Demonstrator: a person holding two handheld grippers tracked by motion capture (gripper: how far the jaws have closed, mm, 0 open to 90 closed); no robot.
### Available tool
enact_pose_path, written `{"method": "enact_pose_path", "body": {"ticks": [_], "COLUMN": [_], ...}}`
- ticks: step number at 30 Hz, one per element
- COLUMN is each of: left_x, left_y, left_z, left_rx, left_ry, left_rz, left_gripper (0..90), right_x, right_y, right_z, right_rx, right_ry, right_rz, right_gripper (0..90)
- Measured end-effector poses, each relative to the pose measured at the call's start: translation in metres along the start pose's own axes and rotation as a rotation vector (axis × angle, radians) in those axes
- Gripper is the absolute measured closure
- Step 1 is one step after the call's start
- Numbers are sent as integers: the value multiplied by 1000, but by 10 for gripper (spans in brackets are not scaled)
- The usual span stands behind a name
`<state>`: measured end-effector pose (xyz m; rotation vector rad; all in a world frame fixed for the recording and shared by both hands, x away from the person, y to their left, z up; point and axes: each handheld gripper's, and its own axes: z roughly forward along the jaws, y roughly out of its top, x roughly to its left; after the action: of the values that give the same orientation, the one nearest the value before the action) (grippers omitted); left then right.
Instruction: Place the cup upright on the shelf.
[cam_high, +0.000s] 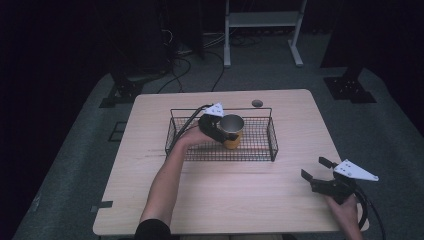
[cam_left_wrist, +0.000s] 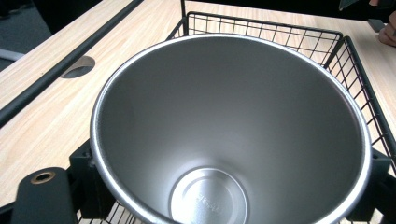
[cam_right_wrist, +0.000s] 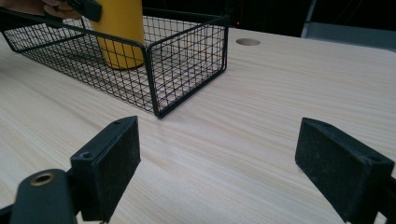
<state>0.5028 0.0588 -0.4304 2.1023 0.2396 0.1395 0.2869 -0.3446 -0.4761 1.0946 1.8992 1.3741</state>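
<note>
Black pads of my right gripper (cam_right_wrist: 219, 172) stand wide apart with nothing but bare table (cam_right_wrist: 289, 93) between them; it hovers idle near my own edge, well off to the right of the work. My left gripper (cam_high: 216, 127) is at the yellow mug (cam_high: 232, 131), which stands upright inside the wire basket (cam_high: 272, 142), and I look straight down into its steel bowl (cam_left_wrist: 233, 121). My jaws sit low on either side of the rim and are drawn close together; I judge they pinch the mug's wall or handle, though the contact itself is hidden behind the rim. To do this step well, I should keep the mug level, check that its base rests flat on the mesh floor before I let go, then open only enough to clear the rim and back straight out without hooking the basket's top rail (cam_left_wrist: 56, 70), which runs just beside my left jaw. The mug is empty: its bright inside shows a clean stamped bottom. Apart from the mug, the basket holds nothing I can see, and it lies ahead and left of my right gripper.
</note>
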Motion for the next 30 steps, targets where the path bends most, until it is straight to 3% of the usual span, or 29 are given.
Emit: {"method": "enact_pose_path", "body": {"ticks": [12, 22, 30], "left_x": [-1, 0, 2], "left_y": [1, 3, 2], "left_z": [3, 0, -1], "left_rx": [-6, -18, -33], "left_ry": [18, 61, 55], "left_rz": [-2, -4, -9], "left_gripper": [72, 1, 0], "right_x": [0, 0, -1], "right_y": [0, -1, -1], "right_z": [0, -1, -2], "right_rx": [0, -4, -13], "right_ry": [0, 5, 16], "right_rz": [-1, 0, 7], "right_gripper": [130, 130, 128]}}
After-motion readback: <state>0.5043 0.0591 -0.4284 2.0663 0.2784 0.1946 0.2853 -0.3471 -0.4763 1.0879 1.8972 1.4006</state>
